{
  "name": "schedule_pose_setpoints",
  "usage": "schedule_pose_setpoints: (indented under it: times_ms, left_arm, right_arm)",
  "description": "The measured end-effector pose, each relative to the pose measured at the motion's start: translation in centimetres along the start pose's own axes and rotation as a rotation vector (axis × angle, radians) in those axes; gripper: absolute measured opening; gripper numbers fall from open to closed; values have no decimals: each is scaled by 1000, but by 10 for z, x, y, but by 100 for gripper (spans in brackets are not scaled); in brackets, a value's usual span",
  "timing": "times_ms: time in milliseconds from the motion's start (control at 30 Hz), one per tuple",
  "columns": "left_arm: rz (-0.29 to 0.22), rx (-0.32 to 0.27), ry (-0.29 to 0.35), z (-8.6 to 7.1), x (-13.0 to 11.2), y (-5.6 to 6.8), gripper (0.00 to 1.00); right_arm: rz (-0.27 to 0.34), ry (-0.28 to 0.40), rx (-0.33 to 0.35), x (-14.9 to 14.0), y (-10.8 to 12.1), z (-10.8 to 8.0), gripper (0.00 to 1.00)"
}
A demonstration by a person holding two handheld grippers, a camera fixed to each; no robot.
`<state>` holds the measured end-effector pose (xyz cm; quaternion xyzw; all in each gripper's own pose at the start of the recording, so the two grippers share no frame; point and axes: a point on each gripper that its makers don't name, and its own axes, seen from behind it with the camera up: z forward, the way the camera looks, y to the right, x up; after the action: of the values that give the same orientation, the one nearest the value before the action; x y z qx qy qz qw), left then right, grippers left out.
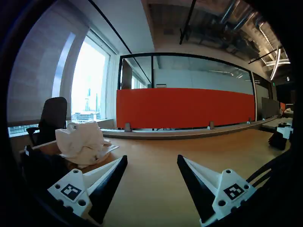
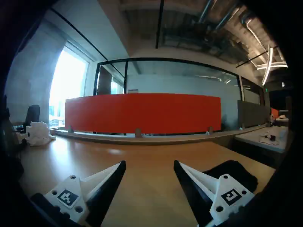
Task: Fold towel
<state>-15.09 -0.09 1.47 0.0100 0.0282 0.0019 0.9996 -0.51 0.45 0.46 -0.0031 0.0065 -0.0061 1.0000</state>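
2 grippers hover low over a wooden counter (image 1: 163, 151), nothing between their fingers. The left gripper (image 1: 152, 156) has its fingers (image 1: 110, 178) spread wide apart; they are wedge-shaped, black on the inner faces and white plastic outside, each with a square black-and-white marker. The right gripper (image 2: 149, 162) is built the same, and its fingers (image 2: 108, 181) are likewise spread with bare counter showing in the gap.

Ahead of both, the counter runs smooth, pale brown and glossy, with broad open room out to its far edge. Along that edge stands a long red partition (image 1: 181, 108) on small grey feet, with glass walling above it.

The towel (image 1: 83, 142) is a white, crumpled heap, soft and bunched, not yet folded. In the left gripper view it sits near the counter's left end, just beyond the left finger and apart from it, with a black office chair (image 1: 51, 117) and a bright window (image 1: 89, 90) behind it. In the right gripper view the same heap is small and well off to the left.

The right gripper view also has a black cloth (image 2: 235, 172) lying limp on the counter behind the right finger, near the counter's right edge, and a second, white-topped desk (image 2: 265, 138) past that edge.
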Motion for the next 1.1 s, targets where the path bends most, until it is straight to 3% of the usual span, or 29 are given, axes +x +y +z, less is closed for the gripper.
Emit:
schedule_pose_setpoints:
  times_ms: [1100]
  left_arm:
    - [-1, 0, 1, 1, -2, 0, 98]
  right_arm:
    - [0, 0, 0, 1, 0, 0, 98]
